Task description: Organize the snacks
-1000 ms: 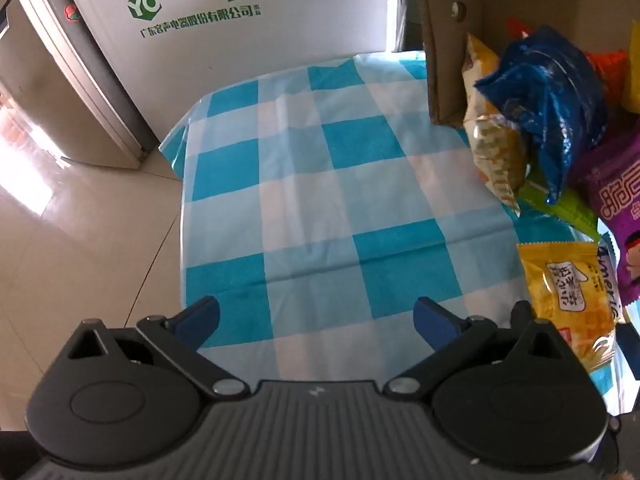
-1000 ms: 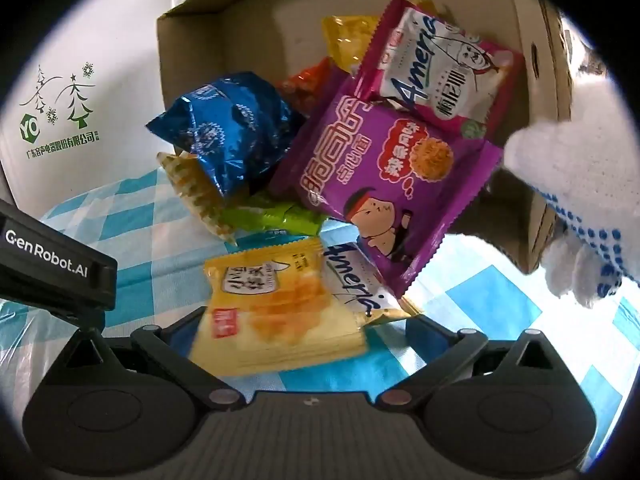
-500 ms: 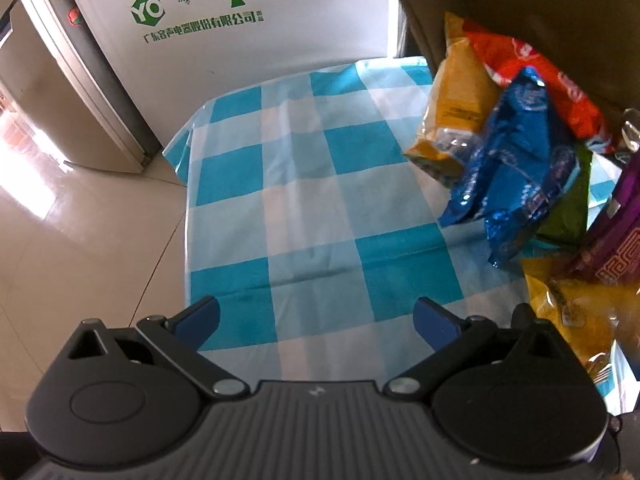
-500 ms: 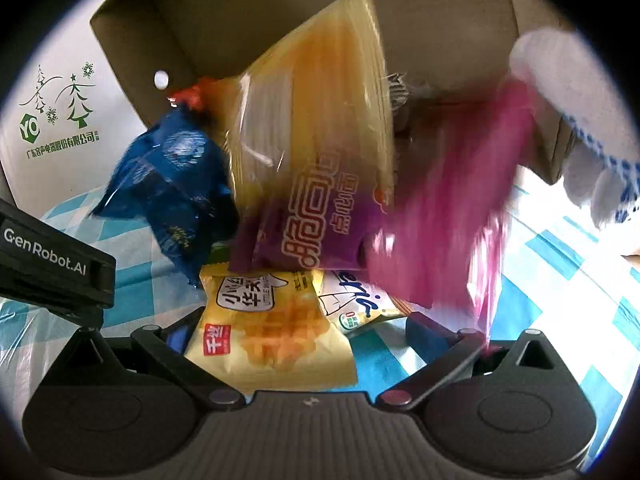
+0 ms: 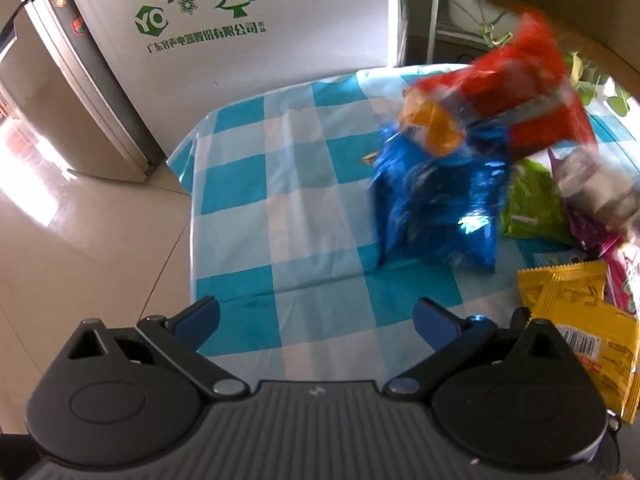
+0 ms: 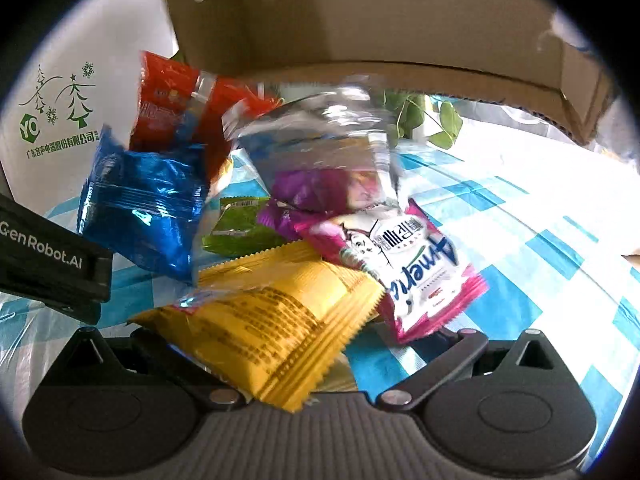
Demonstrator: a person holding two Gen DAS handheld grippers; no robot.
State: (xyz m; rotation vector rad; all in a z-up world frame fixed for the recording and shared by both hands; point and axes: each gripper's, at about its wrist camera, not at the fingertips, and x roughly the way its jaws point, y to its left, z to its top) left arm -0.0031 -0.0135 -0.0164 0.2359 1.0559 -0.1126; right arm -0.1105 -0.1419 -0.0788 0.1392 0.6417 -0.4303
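Crinkly foil snack packs [image 6: 276, 316], blurred

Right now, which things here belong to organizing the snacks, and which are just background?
Job: blue foil bag, red packet, green packet, yellow packets, pink Ameria packet, cardboard box.

Background: checked tablecloth, fridge, potted plant.

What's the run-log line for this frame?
phase: snacks spilling from cardboard box | left gripper: open, empty | right gripper: open | pile: tablecloth
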